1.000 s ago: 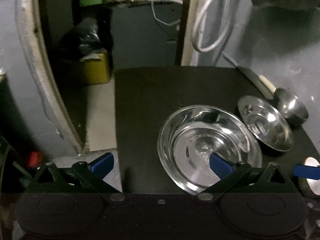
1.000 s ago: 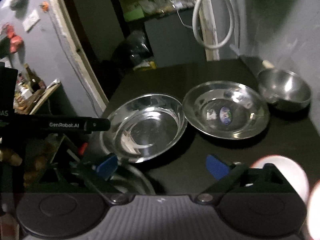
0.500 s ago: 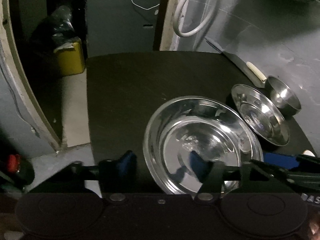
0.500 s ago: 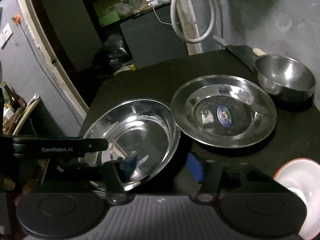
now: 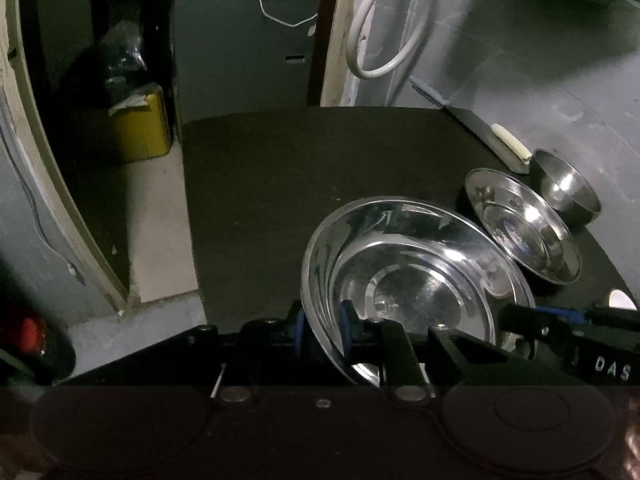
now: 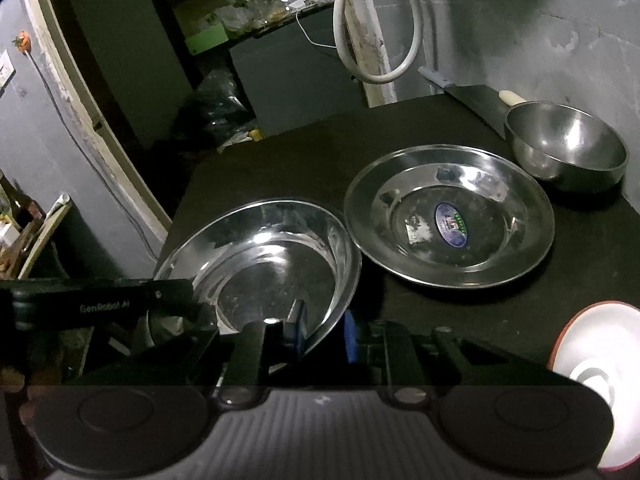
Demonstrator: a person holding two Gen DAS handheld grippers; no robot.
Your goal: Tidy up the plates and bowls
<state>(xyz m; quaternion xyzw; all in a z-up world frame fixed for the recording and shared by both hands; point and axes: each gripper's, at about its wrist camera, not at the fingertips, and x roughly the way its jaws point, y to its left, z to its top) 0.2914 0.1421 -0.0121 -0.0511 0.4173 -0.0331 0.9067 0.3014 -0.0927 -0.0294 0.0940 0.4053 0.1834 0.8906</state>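
Gripping the deep dish (image 5: 416,280) by its near rim with both tongs, one on each side.
Left tongs (image 5: 322,330) have just closed down on the rim at lower centre of the left view, blue pads either side of the wall; right tongs (image 6: 322,330) have just closed the same way on the opposite near edge, lower centre of the right view. Dish sits lower middle on the dark surface (image 5: 280,168), its far-right rim touching or just beside the flat plate (image 6: 448,216); the small bowl (image 6: 566,146) is upper right. Next, I'd lift both sides together and level: thin polished steel will likely slip if one side leads. Clear the plate's rim before moving sideways. White plate (image 6: 596,364) at lower right is near the right tongs, so watch that.
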